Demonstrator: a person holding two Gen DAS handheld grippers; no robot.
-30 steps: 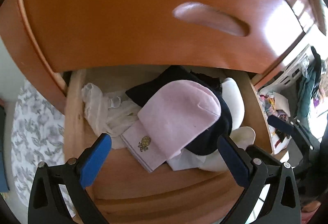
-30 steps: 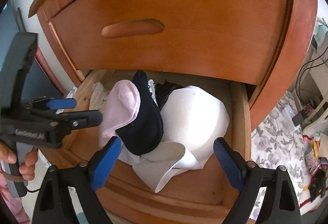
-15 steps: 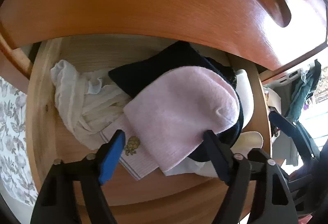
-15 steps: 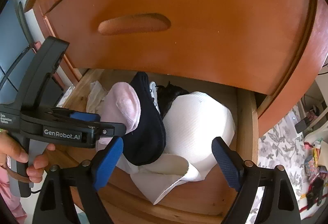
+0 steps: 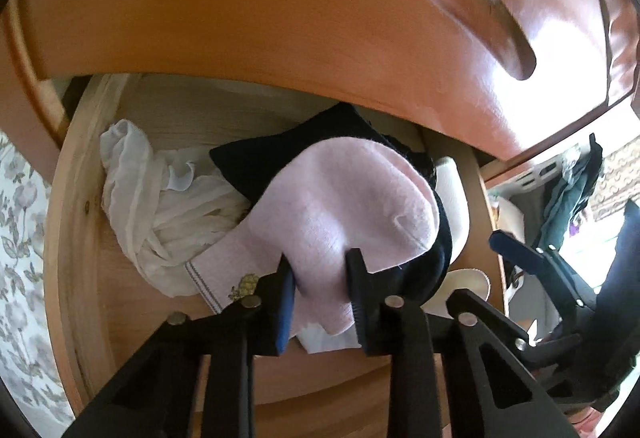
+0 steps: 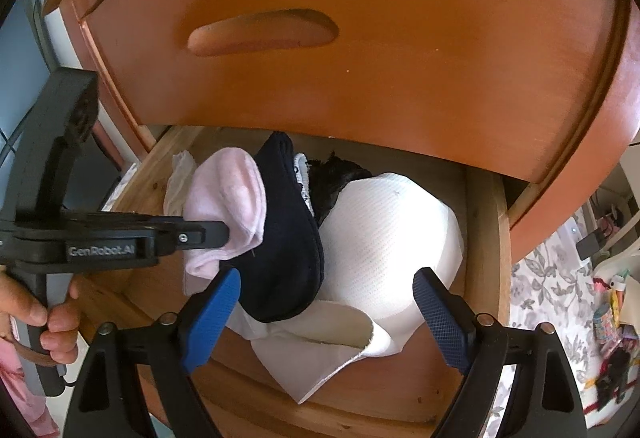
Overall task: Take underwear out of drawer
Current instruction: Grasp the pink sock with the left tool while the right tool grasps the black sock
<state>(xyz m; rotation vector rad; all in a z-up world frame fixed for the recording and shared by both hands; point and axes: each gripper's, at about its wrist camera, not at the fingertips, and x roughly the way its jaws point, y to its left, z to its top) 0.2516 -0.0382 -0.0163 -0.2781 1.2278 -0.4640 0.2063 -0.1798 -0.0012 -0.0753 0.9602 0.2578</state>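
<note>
A: What's the biggest thing in view?

B: The closed upper drawer front [image 6: 400, 77], orange-brown wood with a long carved handle recess [image 6: 262, 31]. It fills the far half of both wrist views. Under it the open drawer [image 6: 482, 238] is pulled out towards the cameras, pale wood inside.

A: And in the drawer?

B: A heap of clothes. On the right a large white padded garment [image 6: 384, 238] domes up, with a white flap folded out at its near edge. Left of it a dark navy piece [image 6: 280, 238] lies over it, and behind that there is a bit of black lacy fabric [image 6: 336, 177]. Leaning on the navy piece from the left is a pink sock [image 5: 348, 213] with a small gold motif at its cuff. At the far left lies a crumpled sheer white garment [image 5: 152, 205].

A: Which of those is the underwear?

B: I cannot tell from here; all of it sits inside the drawer.

A: The left gripper?

B: The left gripper [image 5: 320, 274] has just been closing, and its pads now pinch the near part of the pink sock. In the right wrist view it reaches in from the left, and a hand [image 6: 36, 314] holds its grip.

A: The right gripper?

B: The right gripper [image 6: 326, 302] stands wide apart over the near edge of the heap. Its blue pads [image 6: 214, 302] sit either side of the navy and white pieces and grip nothing
</note>
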